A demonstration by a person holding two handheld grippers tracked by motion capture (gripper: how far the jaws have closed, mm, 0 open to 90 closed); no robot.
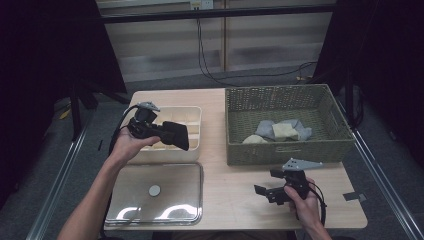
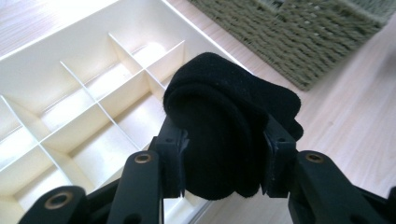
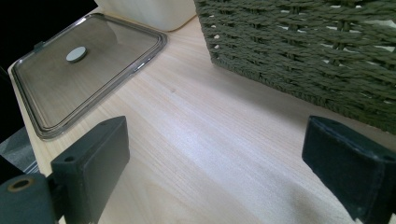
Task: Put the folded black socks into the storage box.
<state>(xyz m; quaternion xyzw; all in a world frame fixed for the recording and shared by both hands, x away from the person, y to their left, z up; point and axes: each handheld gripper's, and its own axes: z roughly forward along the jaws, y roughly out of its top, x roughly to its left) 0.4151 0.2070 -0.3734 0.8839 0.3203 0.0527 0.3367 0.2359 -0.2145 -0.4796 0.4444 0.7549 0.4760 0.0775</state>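
My left gripper [image 1: 167, 133] [image 2: 226, 156] is shut on a rolled black sock [image 1: 175, 134] [image 2: 224, 126], held just above the cream divided box [image 1: 192, 114] [image 2: 56, 60] near its right side. The box's small compartments below the sock look bare. My right gripper [image 1: 266, 192] [image 3: 219, 182] hovers low over the bare wood in front of the woven basket, jaws wide apart with nothing between them. The green woven basket [image 1: 240, 147] [image 3: 299, 51] holds folded grey and pale yellow socks [image 1: 282, 131].
A clear plastic lid [image 1: 125, 200] [image 3: 56, 88] with a round grey knob [image 1: 154, 190] lies flat at the front left, just before the box. The wooden table [image 1: 230, 190] ends close behind my right hand. Cables hang at the back wall.
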